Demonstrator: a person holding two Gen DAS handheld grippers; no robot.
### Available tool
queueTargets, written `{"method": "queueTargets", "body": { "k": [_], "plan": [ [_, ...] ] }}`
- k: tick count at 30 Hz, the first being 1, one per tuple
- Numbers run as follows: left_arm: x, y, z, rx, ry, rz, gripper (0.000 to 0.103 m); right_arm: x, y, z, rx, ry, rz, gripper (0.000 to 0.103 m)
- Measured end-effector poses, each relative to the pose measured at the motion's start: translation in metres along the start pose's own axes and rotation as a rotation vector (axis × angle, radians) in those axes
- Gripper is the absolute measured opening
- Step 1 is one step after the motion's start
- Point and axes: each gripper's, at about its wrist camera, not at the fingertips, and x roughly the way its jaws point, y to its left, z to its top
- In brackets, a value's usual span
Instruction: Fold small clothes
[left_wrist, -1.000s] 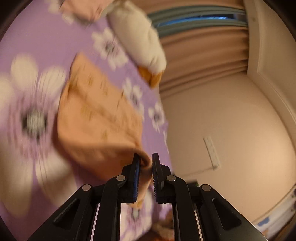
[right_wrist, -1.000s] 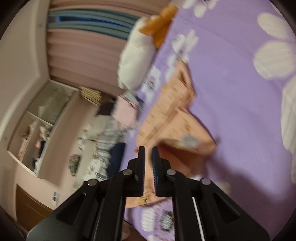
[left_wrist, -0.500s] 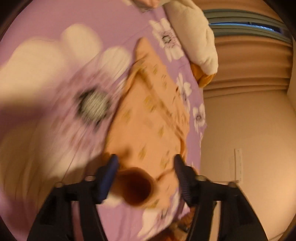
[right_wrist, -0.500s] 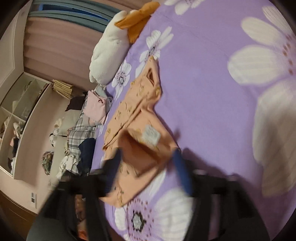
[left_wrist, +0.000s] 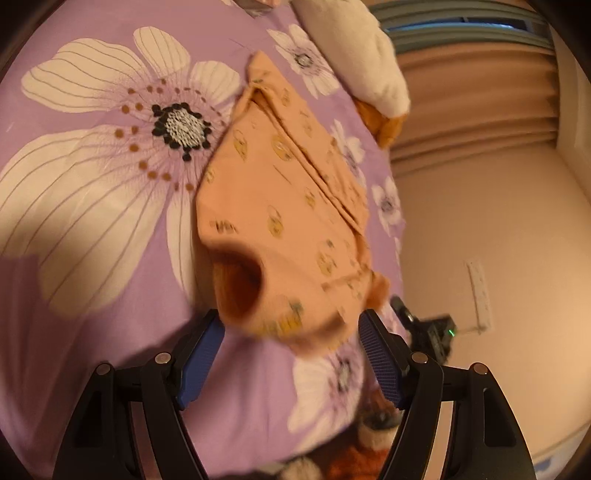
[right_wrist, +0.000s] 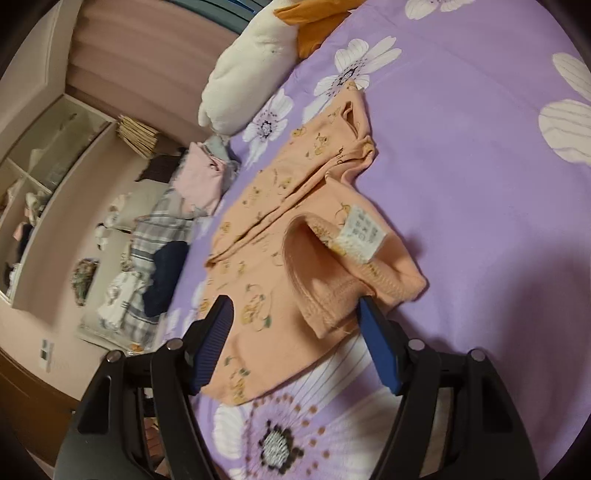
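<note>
Home bedroom, floral purple bedsheet (right_wrist: 461, 155), pillow (right_wrist: 251, 70), curtains (left_wrist: 476, 107)

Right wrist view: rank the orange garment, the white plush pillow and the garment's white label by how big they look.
1. orange garment, largest, though it lies nearest the camera.
2. white plush pillow, smaller here, but farther back, so its true size is unsure.
3. white label, clearly smallest.

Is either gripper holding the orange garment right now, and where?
Neither. The left gripper is opening, the right gripper closing slightly; the orange garment lies loose between both.
</note>
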Motion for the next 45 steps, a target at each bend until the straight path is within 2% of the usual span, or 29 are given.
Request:
{"method": "queueTargets", "body": {
  "k": [1, 2, 3, 4, 5, 6, 7, 9, 11, 14, 17, 19, 22, 24, 28, 30, 32, 33, 35, 37, 38, 39, 40, 42, 43, 44, 45],
  "plan": [
    [0.004, 0.000, 0.001, -0.002, -0.009, -0.006, 0.073, 0.002, 0.001, 0.001, -0.013, -0.007, -0.006, 0.062],
    [0.007, -0.003, 0.000, 0.009, -0.009, -0.008, 0.073, 0.003, 0.002, 0.002, -0.017, -0.012, -0.009, 0.053],
    [0.015, -0.009, 0.001, 0.035, -0.002, 0.026, 0.057, 0.005, 0.002, 0.003, -0.018, -0.014, -0.010, 0.040],
    [0.020, -0.013, 0.002, 0.051, 0.002, 0.049, 0.046, 0.009, 0.002, 0.004, -0.020, -0.010, -0.008, 0.032],
    [0.026, -0.018, 0.002, 0.052, 0.017, 0.053, 0.031, 0.010, 0.000, 0.005, -0.019, -0.009, -0.013, 0.014],
    [0.027, -0.019, 0.001, 0.040, 0.023, 0.037, 0.024, 0.013, -0.003, 0.005, 0.000, -0.009, -0.017, 0.008],
    [0.027, -0.020, 0.002, 0.016, 0.020, -0.011, 0.022, 0.014, -0.006, 0.005, 0.019, -0.009, -0.003, 0.008],
    [0.018, -0.022, 0.010, -0.015, -0.019, -0.052, 0.017, 0.014, -0.014, 0.005, 0.091, -0.026, 0.078, 0.006],
    [0.006, -0.027, 0.020, -0.011, -0.060, -0.060, 0.017, 0.011, -0.015, 0.007, 0.128, -0.048, 0.129, 0.006],
    [-0.015, -0.039, 0.043, -0.013, -0.114, -0.134, 0.017, 0.001, -0.011, 0.016, 0.153, -0.090, 0.204, 0.006],
    [-0.016, -0.051, 0.066, -0.026, -0.128, -0.167, 0.017, -0.011, -0.006, 0.025, 0.167, -0.135, 0.304, 0.006],
    [-0.011, -0.064, 0.086, -0.005, -0.157, -0.168, 0.017, -0.016, -0.003, 0.030, 0.168, -0.157, 0.323, 0.006],
    [0.005, -0.074, 0.118, -0.019, -0.165, -0.156, 0.017, -0.009, -0.001, 0.048, 0.176, -0.161, 0.272, 0.006],
    [0.016, -0.081, 0.141, -0.020, -0.176, -0.167, 0.017, 0.002, -0.002, 0.064, 0.199, -0.156, 0.268, 0.006],
    [0.026, -0.086, 0.190, -0.015, -0.257, -0.105, 0.017, 0.015, 0.004, 0.114, 0.210, -0.185, 0.272, 0.006],
    [0.034, -0.078, 0.209, -0.019, -0.291, 0.004, 0.017, 0.027, 0.010, 0.144, 0.199, -0.197, 0.252, 0.006],
    [0.044, -0.064, 0.217, -0.040, -0.294, 0.093, 0.017, 0.045, 0.010, 0.169, 0.215, -0.181, 0.151, 0.006],
    [0.047, -0.055, 0.214, -0.042, -0.281, 0.113, 0.017, 0.055, 0.010, 0.175, 0.214, -0.161, 0.066, 0.010],
    [0.050, -0.039, 0.203, -0.054, -0.240, 0.159, 0.018, 0.061, 0.009, 0.174, 0.189, -0.127, -0.052, 0.010],
    [0.050, -0.028, 0.193, -0.053, -0.163, 0.145, 0.041, 0.063, 0.006, 0.163, 0.165, -0.046, -0.118, 0.019],
    [0.048, -0.026, 0.189, -0.051, -0.135, 0.112, 0.058, 0.061, 0.004, 0.158, 0.162, 0.003, -0.130, 0.034],
    [0.047, -0.025, 0.184, -0.047, -0.107, 0.066, 0.066, 0.056, 0.003, 0.154, 0.169, 0.025, -0.130, 0.048],
    [0.046, -0.026, 0.179, -0.030, -0.090, 0.028, 0.068, 0.045, 0.003, 0.149, 0.178, 0.018, -0.127, 0.054],
    [0.044, -0.030, 0.170, 0.016, -0.092, -0.003, 0.073, 0.018, 0.009, 0.138, 0.130, -0.043, -0.128, 0.072],
    [0.046, -0.031, 0.169, 0.030, -0.096, 0.002, 0.074, 0.003, 0.016, 0.131, 0.067, -0.082, -0.152, 0.078],
    [0.048, -0.032, 0.169, 0.035, -0.093, 0.020, 0.074, -0.005, 0.019, 0.127, 0.033, -0.101, -0.173, 0.090],
    [0.054, -0.032, 0.170, 0.030, -0.077, 0.052, 0.074, -0.013, 0.021, 0.120, 0.016, -0.112, -0.192, 0.096]
  ]
}}
